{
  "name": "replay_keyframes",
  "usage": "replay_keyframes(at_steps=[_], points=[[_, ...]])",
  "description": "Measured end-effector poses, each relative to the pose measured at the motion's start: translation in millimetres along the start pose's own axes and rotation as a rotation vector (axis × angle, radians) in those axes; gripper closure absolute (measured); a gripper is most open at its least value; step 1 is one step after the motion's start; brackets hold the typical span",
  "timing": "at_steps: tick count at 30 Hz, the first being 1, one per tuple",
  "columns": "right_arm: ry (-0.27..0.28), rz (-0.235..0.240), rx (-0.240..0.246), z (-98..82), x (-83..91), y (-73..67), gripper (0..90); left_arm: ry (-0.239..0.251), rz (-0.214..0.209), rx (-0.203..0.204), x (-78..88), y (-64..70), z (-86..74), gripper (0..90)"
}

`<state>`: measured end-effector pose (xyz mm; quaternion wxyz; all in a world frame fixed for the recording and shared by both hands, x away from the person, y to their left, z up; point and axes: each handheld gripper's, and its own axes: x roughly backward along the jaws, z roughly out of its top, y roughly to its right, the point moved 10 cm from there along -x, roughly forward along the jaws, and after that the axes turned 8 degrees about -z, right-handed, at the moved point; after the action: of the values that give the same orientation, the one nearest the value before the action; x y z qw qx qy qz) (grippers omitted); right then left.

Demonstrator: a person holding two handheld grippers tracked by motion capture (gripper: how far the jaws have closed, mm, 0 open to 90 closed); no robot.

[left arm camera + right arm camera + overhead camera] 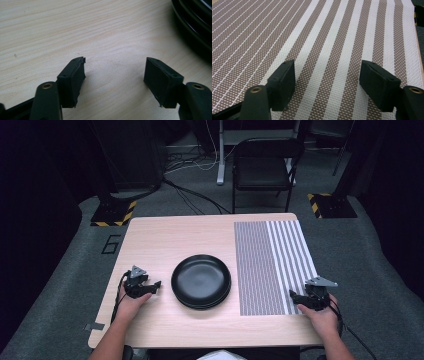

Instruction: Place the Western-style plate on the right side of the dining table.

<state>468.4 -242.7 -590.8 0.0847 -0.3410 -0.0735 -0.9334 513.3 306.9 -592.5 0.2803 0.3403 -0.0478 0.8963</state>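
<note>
The plates (201, 281), a black stack of two or three, sit at the table's (165, 232) middle. Left of them rests the left gripper (156, 285), jaws spread and empty. Right of them, over the striped mat's (272, 265) near corner, the right gripper (294, 296) is likewise spread, holding nothing. The plates look hard, glossy, slippery and breakable; I'd pinch the raised rim. The mat looks thin and floppy, best taken by an edge.
</note>
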Motion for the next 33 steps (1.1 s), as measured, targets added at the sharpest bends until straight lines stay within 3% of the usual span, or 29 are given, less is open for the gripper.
replay_keyframes(at_steps=[5, 10, 17, 21, 24, 28, 33], points=[[-0.008, 0.004, 0.006, 2.0, 0.4, -1.3, 39.0, 0.000, -0.018, 0.009, 1.5, 4.4, 0.1, 41.5], [-0.015, 0.001, 0.044, 3.4, 3.6, -6.5, 48.2, -0.010, -0.049, 0.015, 2.5, 11.2, 1.2, 46.6], [-0.013, 0.012, 0.044, 5.3, 5.9, -9.5, 49.9, -0.024, -0.063, 0.019, 4.1, 18.9, 3.3, 47.9], [-0.005, 0.017, 0.031, 7.5, 8.9, -9.5, 49.9, -0.003, -0.053, 0.020, 6.9, 20.0, 8.1, 47.5], [0.012, 0.012, 0.031, 11.6, 12.3, -8.0, 50.0, 0.004, -0.047, 0.046, 9.7, 19.1, 10.5, 47.6], [0.024, 0.032, -0.008, 15.3, 17.4, -9.7, 51.2, -0.003, -0.052, 0.064, 11.3, 18.6, 11.8, 50.0], [0.023, 0.030, 0.012, 17.4, 22.5, -12.7, 53.0, -0.007, -0.071, 0.087, 13.1, 22.2, 16.5, 52.5]])
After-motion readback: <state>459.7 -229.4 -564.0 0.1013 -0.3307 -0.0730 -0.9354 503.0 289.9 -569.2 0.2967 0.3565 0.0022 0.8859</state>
